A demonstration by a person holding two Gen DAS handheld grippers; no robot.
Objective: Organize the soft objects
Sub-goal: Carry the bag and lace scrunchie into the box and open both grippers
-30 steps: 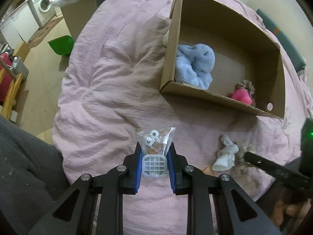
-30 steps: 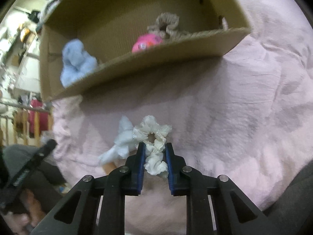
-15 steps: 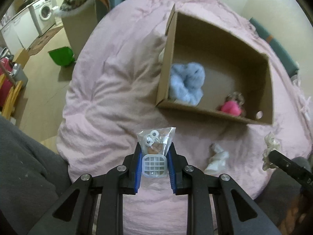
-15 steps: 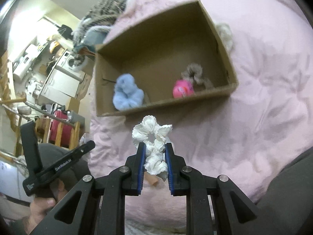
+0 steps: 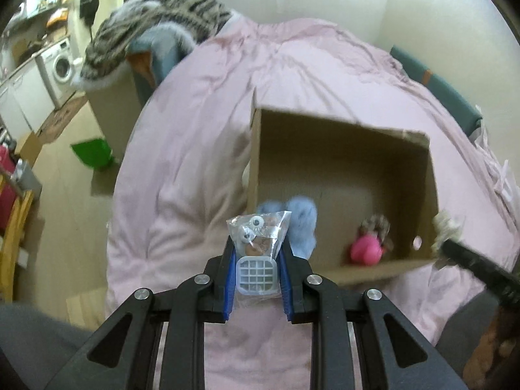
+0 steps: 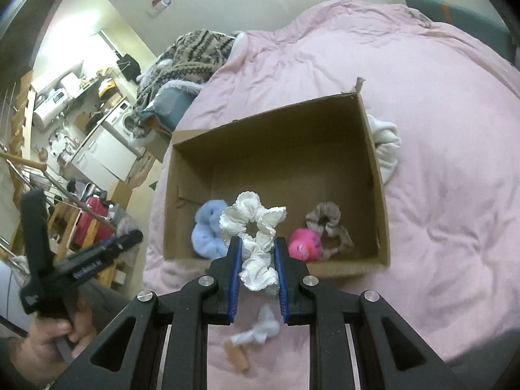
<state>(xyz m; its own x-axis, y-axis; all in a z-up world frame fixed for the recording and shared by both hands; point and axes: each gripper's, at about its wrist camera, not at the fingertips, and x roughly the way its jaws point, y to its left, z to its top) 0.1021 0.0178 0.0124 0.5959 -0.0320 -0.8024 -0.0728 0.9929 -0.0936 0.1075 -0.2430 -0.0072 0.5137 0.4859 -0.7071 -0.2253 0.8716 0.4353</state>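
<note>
My left gripper [image 5: 256,253] is shut on a clear plastic bag [image 5: 258,230] with googly eyes and a white grid piece inside, held above the near-left corner of the open cardboard box [image 5: 256,149]. My right gripper [image 6: 255,253] is shut on a white scrunchie [image 6: 250,221], held over the near wall of the cardboard box [image 6: 373,175]. Inside the box lie a fluffy blue scrunchie [image 6: 208,232], a pink toy [image 6: 305,245] and a beige scrunchie [image 6: 326,219]. In the left wrist view the white scrunchie [image 5: 447,226] shows at the box's right edge.
The box sits on a pink duvet [image 6: 438,130]. A white cloth [image 6: 263,328] and a tan piece [image 6: 237,356] lie on the duvet below my right gripper. A white item [image 6: 385,143] rests beside the box's far-right wall. A striped blanket [image 5: 156,29] is heaped at the bed's far-left corner.
Both grippers have risen with their loads and now look down into the box from higher. The white scrunchie has left the duvet; the white cloth stays behind.
</note>
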